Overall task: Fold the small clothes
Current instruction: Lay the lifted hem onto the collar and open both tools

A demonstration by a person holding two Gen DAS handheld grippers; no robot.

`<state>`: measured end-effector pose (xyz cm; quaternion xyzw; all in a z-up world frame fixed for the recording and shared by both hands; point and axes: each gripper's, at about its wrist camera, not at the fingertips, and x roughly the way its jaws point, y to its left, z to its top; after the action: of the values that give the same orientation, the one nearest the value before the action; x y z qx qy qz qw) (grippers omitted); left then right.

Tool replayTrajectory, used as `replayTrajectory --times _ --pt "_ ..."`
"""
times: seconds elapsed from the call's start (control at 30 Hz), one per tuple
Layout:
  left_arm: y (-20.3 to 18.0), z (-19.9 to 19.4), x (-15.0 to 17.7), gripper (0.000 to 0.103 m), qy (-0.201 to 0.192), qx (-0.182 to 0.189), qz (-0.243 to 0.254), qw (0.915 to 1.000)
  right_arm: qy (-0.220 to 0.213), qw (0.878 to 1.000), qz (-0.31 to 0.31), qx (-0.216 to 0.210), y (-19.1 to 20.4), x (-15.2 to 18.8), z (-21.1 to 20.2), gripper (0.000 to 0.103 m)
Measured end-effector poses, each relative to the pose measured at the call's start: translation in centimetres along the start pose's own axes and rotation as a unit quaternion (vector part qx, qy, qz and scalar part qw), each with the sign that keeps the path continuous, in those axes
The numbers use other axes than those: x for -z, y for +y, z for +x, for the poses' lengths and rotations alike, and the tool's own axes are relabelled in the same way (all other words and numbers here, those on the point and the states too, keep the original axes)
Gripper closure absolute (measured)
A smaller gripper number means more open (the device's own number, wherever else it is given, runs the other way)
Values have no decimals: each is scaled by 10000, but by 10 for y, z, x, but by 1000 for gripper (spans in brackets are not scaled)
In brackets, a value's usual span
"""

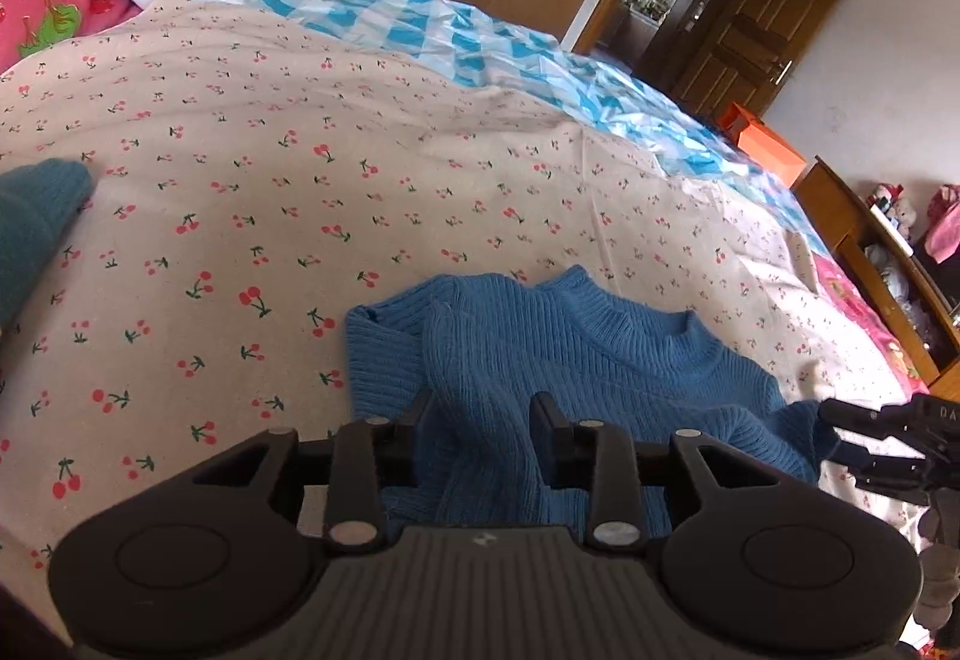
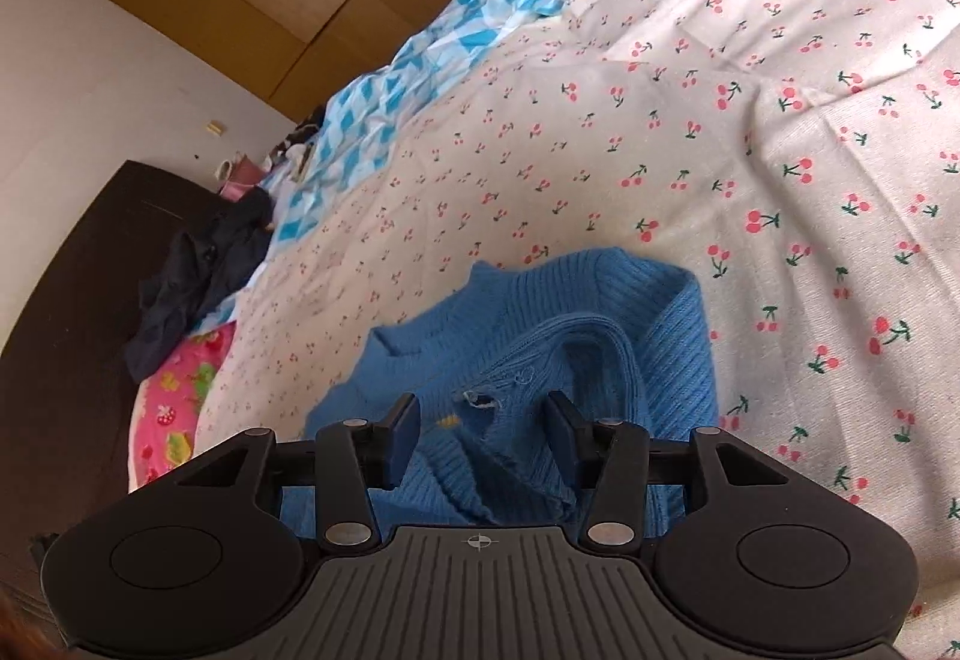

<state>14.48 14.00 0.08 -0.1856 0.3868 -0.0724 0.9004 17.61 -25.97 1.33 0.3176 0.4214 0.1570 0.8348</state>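
**Ana:** Left tool [image 1: 483, 414] hangs low over the blue knit sweater [image 1: 576, 360], fingers spread with a fold of the knit lying between them but not pinched. Right tool [image 2: 480, 417] is the same story on the other side, spread above a crumpled sleeve, gripping nothing.

**Ben:** And the sweater itself?

**Ana:** Lying rumpled on the cherry-print bedspread [image 1: 300, 180], collar pointing away from the tools, sleeves bunched inward.

**Ben:** How does it handle, you reckon?

**Ana:** Soft, light, floppy, I'd say. Ribbed knit, so plenty of grip for the pads, nothing slippery. It'll stretch and sag if lifted by one point. Best hold looks like the hem corners or the shoulder seams, one per tool, pulling it flat first.

**Ben:** Anything delicate?

**Ana:** From the right wrist view there's a small ragged spot [image 2: 480, 401] in the knit; I'd keep the fingers off it.

**Ben:** Count it up.

**Ana:** Two tools, one blue sweater, plus one teal knitted item [image 1: 36, 228] at the left edge, well apart.
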Motion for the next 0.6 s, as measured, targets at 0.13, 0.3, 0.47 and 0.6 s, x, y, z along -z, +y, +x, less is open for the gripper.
replayTrajectory --times 0.13,0.3,0.47,0.6 --pt "0 10 3 65 193 -64 43 9998 138 9990 404 -109 -6 -12 18 60" --pt "-1 16 -1 65 47 -486 113 9987 -273 9925 1152 -315 -20 -36 22 58" --pt "10 8 -1 67 -188 -650 -133 9976 -666 9973 123 273 -5 -32 2 57" --pt "16 1 2 67 -166 -571 -311 9977 -684 9912 -757 837 -5 -19 -3 56"
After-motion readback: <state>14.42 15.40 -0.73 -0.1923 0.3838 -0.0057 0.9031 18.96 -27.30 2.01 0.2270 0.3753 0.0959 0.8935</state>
